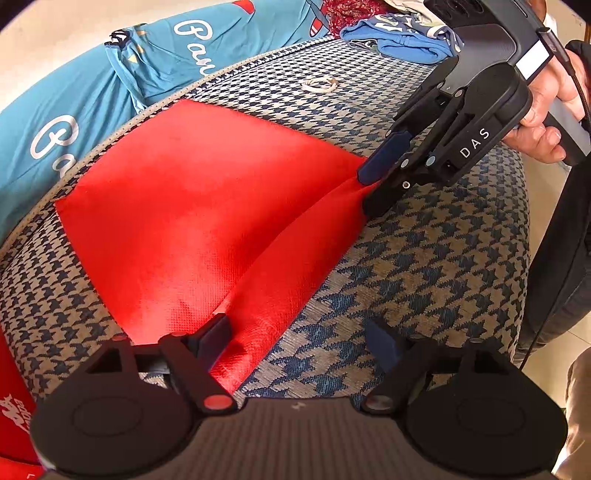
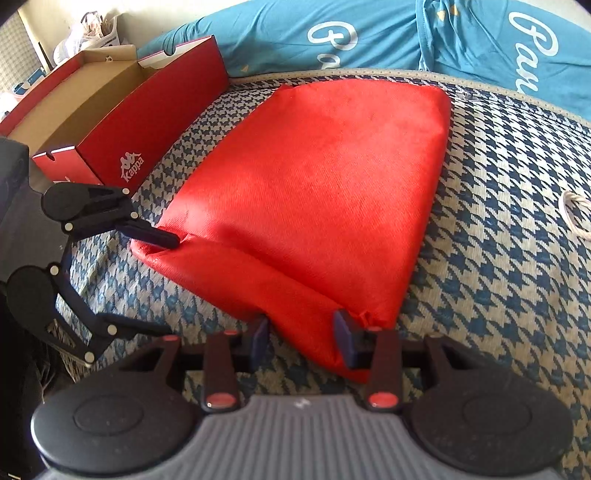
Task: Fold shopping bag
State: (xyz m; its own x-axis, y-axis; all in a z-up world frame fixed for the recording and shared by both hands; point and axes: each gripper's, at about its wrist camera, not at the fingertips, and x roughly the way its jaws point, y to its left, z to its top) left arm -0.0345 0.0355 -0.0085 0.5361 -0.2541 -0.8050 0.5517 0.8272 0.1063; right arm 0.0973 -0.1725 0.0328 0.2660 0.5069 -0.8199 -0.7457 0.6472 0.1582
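A red non-woven shopping bag (image 1: pixel 192 192) (image 2: pixel 325 177) lies flat on a houndstooth cushion (image 1: pixel 424 266) (image 2: pixel 498 258), with its near edge turned over in a long fold. My right gripper (image 2: pixel 303 332) (image 1: pixel 365 192) is shut on one end of that fold, the bunched red fabric squeezed between its blue pads. My left gripper (image 1: pixel 301 336) (image 2: pixel 155 280) is at the fold's other end. One finger rests on the red fabric, the other stands apart on the bare cushion, so its jaws are open around the bag's edge.
An open red Kappa shoe box (image 2: pixel 110 122) stands beside the cushion on the left. A blue garment with white lettering (image 1: pixel 74 92) (image 2: pixel 369 33) lies behind it. On the cushion there is a small white loop (image 1: pixel 319 85) (image 2: pixel 576 218). A person's hand (image 1: pixel 546 110) holds the right gripper.
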